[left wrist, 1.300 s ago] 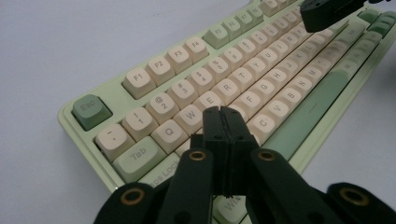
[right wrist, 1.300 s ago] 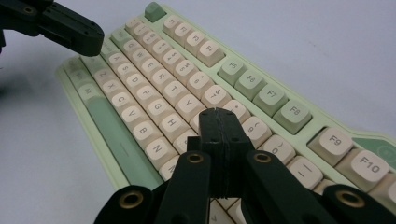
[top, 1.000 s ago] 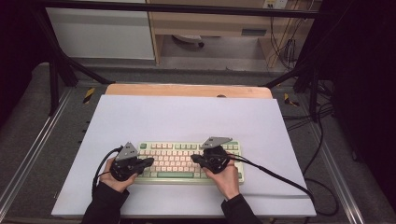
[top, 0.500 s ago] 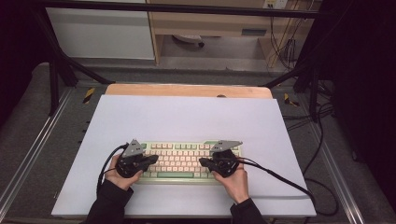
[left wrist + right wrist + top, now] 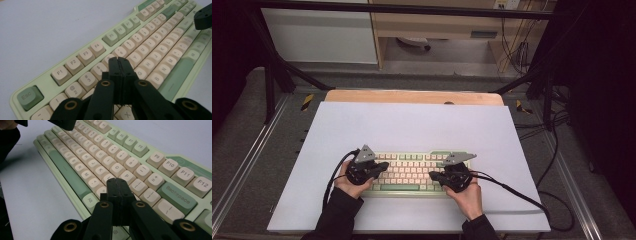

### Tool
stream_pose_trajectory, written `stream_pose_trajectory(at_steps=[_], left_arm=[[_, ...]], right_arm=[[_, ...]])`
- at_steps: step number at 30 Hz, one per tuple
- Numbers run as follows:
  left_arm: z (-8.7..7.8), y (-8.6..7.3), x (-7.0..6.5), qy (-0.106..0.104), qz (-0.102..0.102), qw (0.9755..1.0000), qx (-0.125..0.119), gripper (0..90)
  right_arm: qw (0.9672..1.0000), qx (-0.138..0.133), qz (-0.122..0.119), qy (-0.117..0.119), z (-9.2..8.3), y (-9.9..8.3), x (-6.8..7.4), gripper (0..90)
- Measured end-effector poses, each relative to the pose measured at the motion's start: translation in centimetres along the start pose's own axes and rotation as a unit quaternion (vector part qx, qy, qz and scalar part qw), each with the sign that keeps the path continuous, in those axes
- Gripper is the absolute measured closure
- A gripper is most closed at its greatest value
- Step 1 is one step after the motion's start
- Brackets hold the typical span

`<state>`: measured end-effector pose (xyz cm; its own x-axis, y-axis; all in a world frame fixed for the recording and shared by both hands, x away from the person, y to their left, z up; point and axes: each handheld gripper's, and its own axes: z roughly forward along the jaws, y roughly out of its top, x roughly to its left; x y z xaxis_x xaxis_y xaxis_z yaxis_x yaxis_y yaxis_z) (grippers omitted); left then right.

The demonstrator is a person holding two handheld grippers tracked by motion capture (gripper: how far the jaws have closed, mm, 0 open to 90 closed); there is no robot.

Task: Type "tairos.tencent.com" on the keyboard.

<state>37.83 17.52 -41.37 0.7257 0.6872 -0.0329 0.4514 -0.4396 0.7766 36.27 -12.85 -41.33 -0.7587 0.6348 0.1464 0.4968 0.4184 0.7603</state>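
Keyboard (image 5: pixel 412 172) is lying near the near edge of the pale mat (image 5: pixel 412 125), roughly centred, its long side running left to right. Left gripper (image 5: pixel 382 166) is hovering over the left part of the keys and right gripper (image 5: pixel 434 176) over the right part, tips pointing toward each other. In each gripper view the two black jaws are pressed flat together with nothing between them, the left pair (image 5: pixel 119 61) pointing across the number and upper letter rows, the right pair (image 5: pixel 117 182) sitting just above the keys near P.

Risk here is a wrong keystroke: the closed tip looks about as broad as one keycap, so coming down off-centre could be pressing two neighbours at once. A slanted push could also be nudging the light keyboard along the smooth mat. Whether either tip is already touching a key is hard to judge from these angles.

Compared with a second ago, both hands are sitting farther in over the keys, with the left forearm angling more to the right; the keyboard is lying in the same place.
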Motion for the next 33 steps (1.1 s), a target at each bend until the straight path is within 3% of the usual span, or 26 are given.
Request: stream_pose_trajectory(at_steps=[25, 33], left_arm=[[1.8, -0.6, -0.2, -0.001, 0.007, 0.9998, 0.018, 89.6], [1.3, -0.5, -0.4, -0.007, 0.009, 0.9999, 0.008, 89.6]], right_arm=[[1.0, 0.001, -0.001, 0.002, 0.0, -0.1, 0.1, 90.0], [1.0, 0.001, -0.001, 0.004, 0.0, -0.1, 0.2, 90.0]])
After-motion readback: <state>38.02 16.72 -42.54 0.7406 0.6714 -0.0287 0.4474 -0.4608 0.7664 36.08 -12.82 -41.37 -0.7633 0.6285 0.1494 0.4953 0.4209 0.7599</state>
